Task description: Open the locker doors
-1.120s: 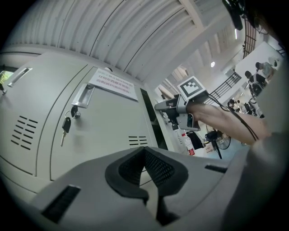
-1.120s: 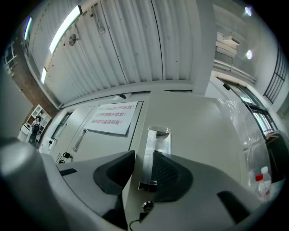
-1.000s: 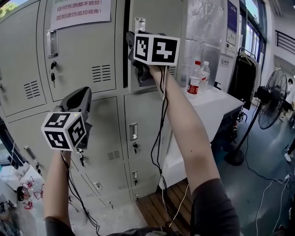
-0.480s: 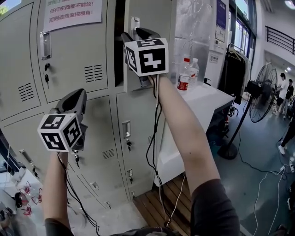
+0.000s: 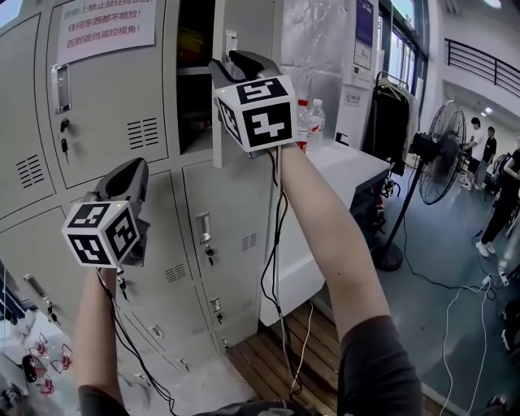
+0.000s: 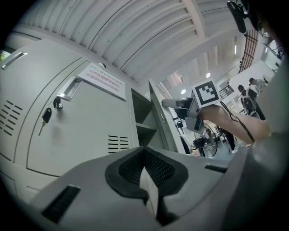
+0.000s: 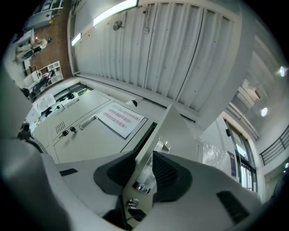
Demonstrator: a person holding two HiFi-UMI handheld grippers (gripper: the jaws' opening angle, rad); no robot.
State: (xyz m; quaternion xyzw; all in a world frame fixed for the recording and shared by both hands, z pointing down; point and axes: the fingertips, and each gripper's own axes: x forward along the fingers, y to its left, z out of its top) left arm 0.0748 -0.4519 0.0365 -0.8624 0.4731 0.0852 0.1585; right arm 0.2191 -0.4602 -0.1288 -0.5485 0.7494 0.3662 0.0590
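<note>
A bank of grey lockers (image 5: 122, 106) fills the left of the head view. The upper locker door (image 5: 252, 24) stands swung out, its dark compartment (image 5: 193, 89) showing. My right gripper (image 5: 221, 69) is shut on that door's free edge; in the right gripper view the door plate (image 7: 174, 126) runs between the pads (image 7: 169, 173), above its keyed lock (image 7: 132, 203). Its jaws have just been closing on the door. My left gripper (image 5: 134, 166) hangs lower left before a closed locker, shut and holding nothing (image 6: 145, 155).
The neighbouring closed door carries a paper notice (image 5: 106, 28) and keys (image 5: 63, 138). Right of the lockers stand a white table (image 5: 349, 175) with two bottles (image 5: 307, 122), a floor fan (image 5: 443, 150), people (image 5: 487, 146), floor cables and a wooden pallet (image 5: 276, 357).
The upper door has swung further open, and the dark compartment now shows. My right gripper went with it and its marker cube rolled. The left gripper barely shifted.
</note>
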